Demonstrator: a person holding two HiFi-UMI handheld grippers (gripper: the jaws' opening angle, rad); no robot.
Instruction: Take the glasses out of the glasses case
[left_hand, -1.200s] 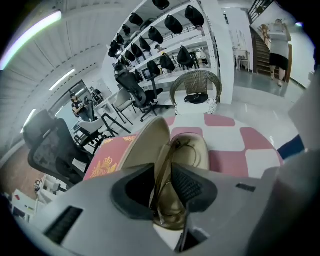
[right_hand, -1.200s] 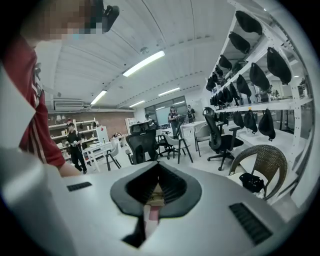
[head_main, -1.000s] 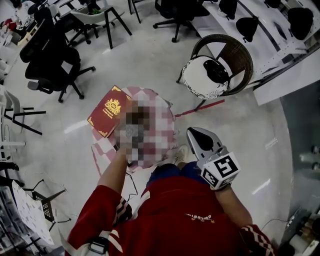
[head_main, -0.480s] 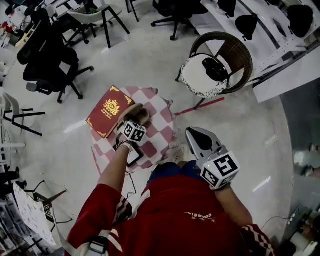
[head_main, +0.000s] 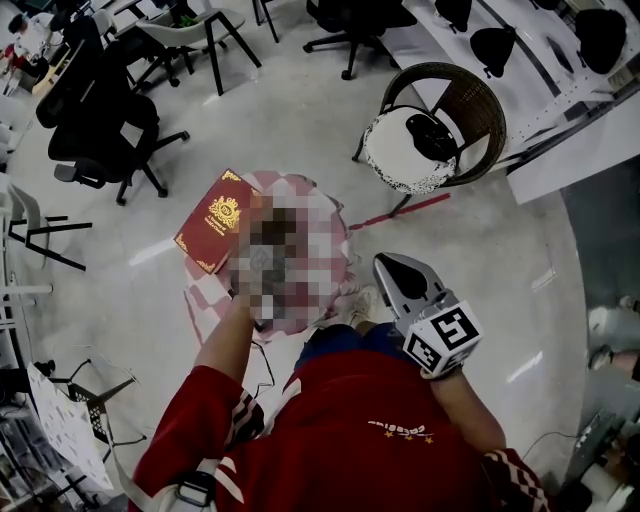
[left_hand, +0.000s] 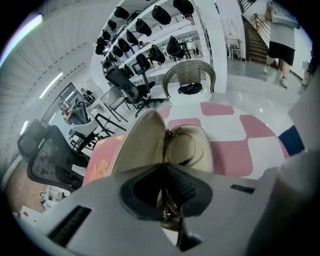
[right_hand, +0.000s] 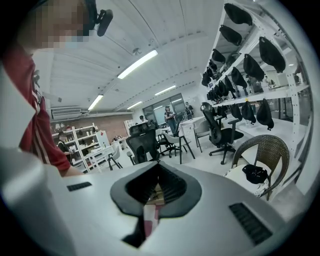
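The glasses lie in the open case on the worktop. The jaws of our left tool are closing on their frame. Next, we judge, comes a gentle lift toward six o'clock. Our right tool waits at four o'clock, clenched and empty.

Tablecloth: pink + white checks. Book at its left: dark red w/ gold crest & gold edging. Glasses case: cream lining; glasses: thin brownish-gold wire. Right gripper: lt grey shell, black pads, cube white w/ black square markers. Person's top: red, white sleeve stripes. Wicker chair far right: brown, white cushion. Floor: pale glossy grey, w/ red tape line.
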